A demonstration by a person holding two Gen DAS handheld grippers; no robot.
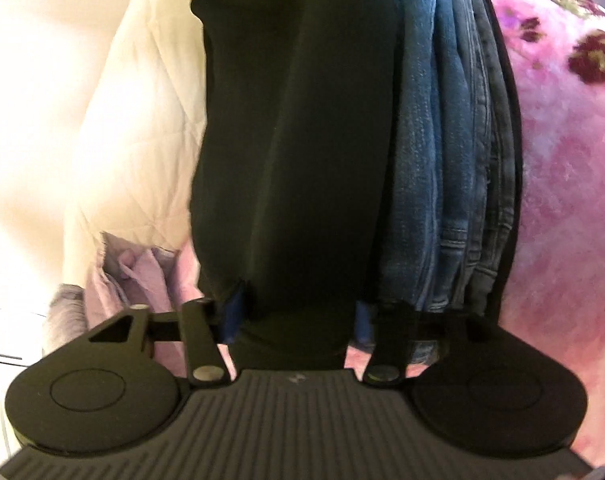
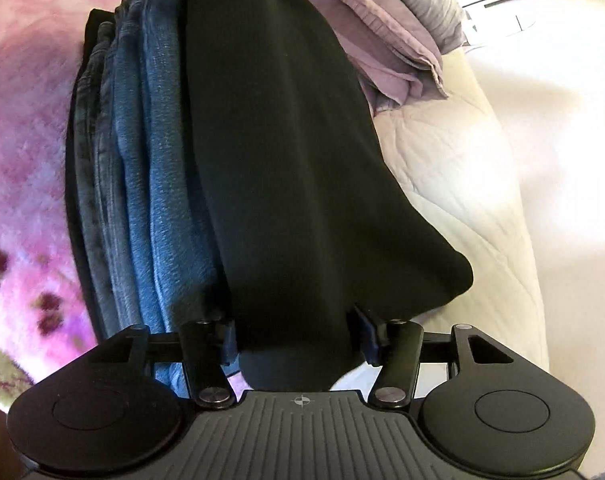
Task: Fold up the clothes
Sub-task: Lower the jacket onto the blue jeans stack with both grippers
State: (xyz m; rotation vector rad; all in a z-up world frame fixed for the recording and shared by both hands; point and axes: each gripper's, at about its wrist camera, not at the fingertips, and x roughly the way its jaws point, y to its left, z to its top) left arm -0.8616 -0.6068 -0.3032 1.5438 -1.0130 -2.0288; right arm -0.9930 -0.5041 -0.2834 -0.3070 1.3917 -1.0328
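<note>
A folded black garment (image 1: 294, 140) lies lengthwise on top of a stack of folded blue jeans (image 1: 442, 160). One end of it sits between the blue pads of my left gripper (image 1: 296, 316), which press on it from both sides. In the right wrist view the same black garment (image 2: 286, 160) runs away from me beside the jeans (image 2: 142, 160). Its near end lies between the fingers of my right gripper (image 2: 298, 340), whose jaws stand a little wider than the cloth, with a small gap at the right pad. The garment's far end is cut off at the frame's top.
The clothes rest on a pink floral blanket (image 1: 562, 160) (image 2: 22, 140). A cream quilted cover (image 1: 122, 100) (image 2: 462, 180) borders the black garment on its other side. Crumpled lilac cloth (image 1: 122, 276) (image 2: 382, 40) lies next to the quilt.
</note>
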